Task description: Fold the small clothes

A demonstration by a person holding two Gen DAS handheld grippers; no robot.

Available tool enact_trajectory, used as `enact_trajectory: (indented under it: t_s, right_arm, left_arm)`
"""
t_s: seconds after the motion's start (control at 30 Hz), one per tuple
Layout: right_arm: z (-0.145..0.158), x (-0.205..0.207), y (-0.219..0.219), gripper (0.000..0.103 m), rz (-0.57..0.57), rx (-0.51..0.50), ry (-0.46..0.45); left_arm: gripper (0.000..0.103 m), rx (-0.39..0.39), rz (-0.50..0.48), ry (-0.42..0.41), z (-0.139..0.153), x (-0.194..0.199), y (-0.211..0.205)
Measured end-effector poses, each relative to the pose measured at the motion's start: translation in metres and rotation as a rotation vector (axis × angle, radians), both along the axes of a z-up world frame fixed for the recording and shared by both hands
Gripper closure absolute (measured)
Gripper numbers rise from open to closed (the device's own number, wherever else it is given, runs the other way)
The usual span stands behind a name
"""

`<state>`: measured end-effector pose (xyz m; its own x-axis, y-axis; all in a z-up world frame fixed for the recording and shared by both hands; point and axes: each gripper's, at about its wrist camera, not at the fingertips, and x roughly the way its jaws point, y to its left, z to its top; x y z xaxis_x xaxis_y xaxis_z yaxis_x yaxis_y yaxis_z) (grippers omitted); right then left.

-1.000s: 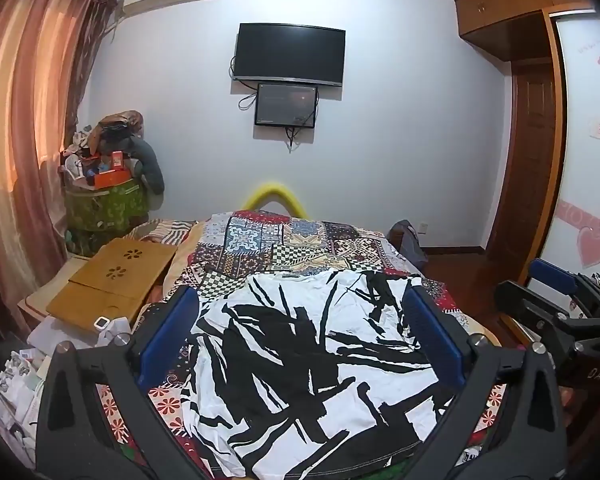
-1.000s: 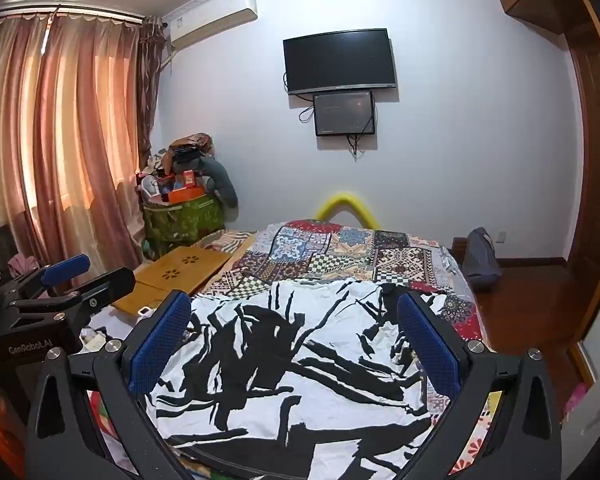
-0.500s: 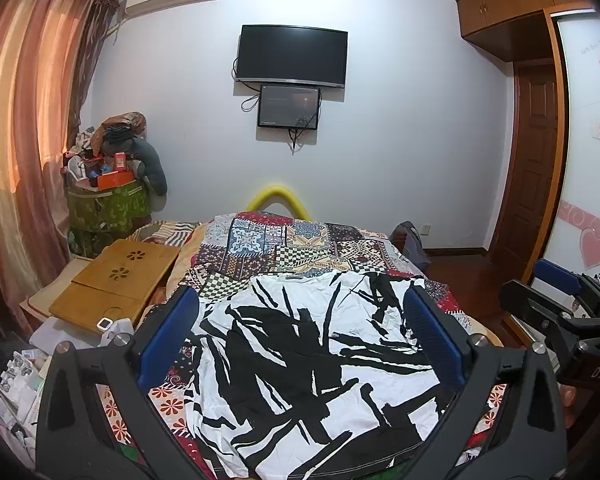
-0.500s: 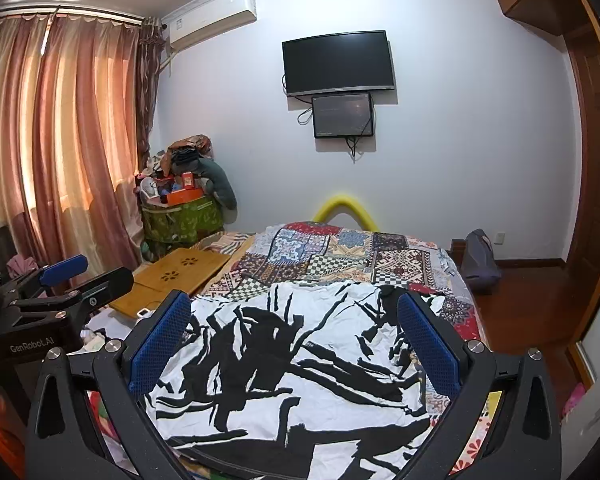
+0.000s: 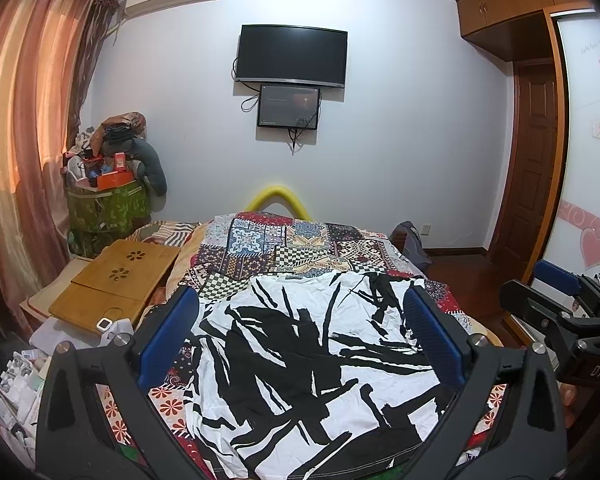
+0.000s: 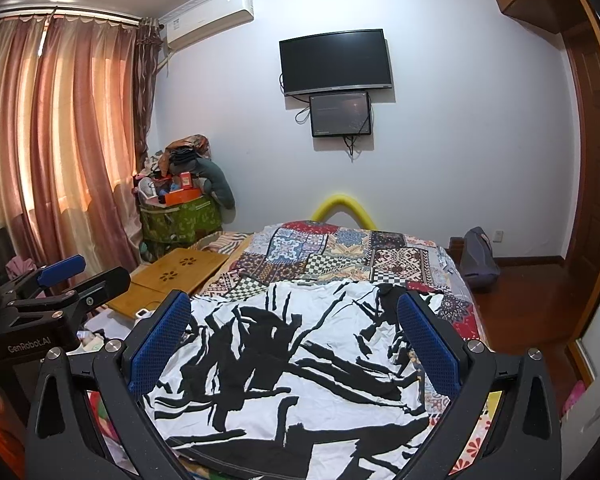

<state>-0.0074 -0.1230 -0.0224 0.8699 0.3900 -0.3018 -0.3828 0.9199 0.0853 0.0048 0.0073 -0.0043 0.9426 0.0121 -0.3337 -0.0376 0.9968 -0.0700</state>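
The black-and-white shirt (image 5: 308, 364) lay spread over the bed's (image 5: 284, 240) near end, looking light and floppy, so pinching hem corners seemed best. Left gripper (image 5: 300, 344) and right gripper (image 6: 296, 344) both hovered wide apart, empty.

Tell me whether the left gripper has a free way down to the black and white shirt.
Probably yes. The left gripper is open above the shirt, which lies spread on the bed, uncovered.
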Motion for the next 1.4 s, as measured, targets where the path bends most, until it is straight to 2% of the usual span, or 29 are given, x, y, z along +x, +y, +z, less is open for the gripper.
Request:
enact_trajectory:
  t_s: [1.4]
  right_arm:
    - [-0.0031,0.0047,0.0023,0.0,0.001,-0.007,0.01]
  left_arm:
    - [0.0,0.0,0.01,0.017,-0.0036,0.0067,0.004]
